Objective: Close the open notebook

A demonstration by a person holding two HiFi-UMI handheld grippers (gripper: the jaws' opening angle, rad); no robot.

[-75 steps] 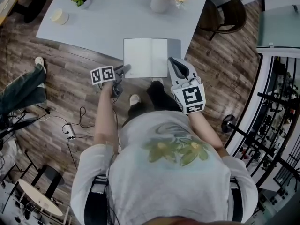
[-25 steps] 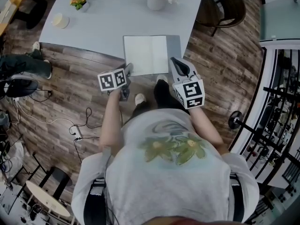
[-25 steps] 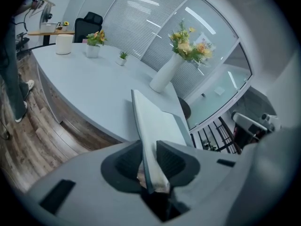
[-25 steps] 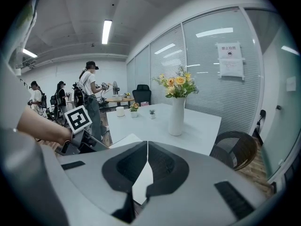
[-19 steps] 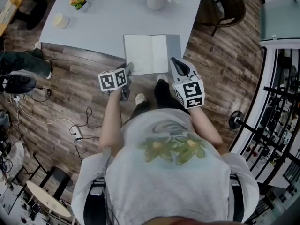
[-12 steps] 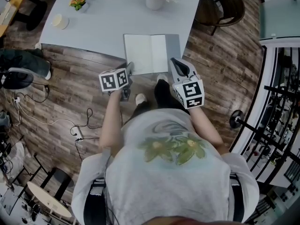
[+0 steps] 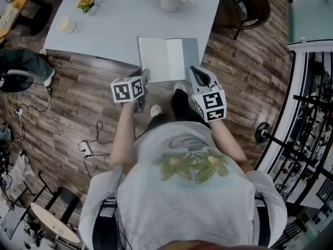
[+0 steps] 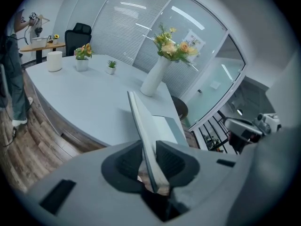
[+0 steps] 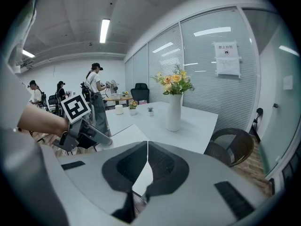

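Both forearms reach fwd toward the counter's (image 7: 119, 30) near edge. Left tongs (image 7: 141, 77), pitched down, clamp the near-left corner of the open notebook (image 7: 167, 59), which lies at that edge; the gripped leaf shows edge-on in the left gripper view. Right tongs (image 7: 196, 73) sit by the near-right corner, jaws together, nothing between. The grip itself is too small to read in head view.

Notebook (image 7: 167, 60) at table (image 7: 114, 30) near edge; vase (image 7: 170, 0) behind; cup (image 7: 66, 24) far left.
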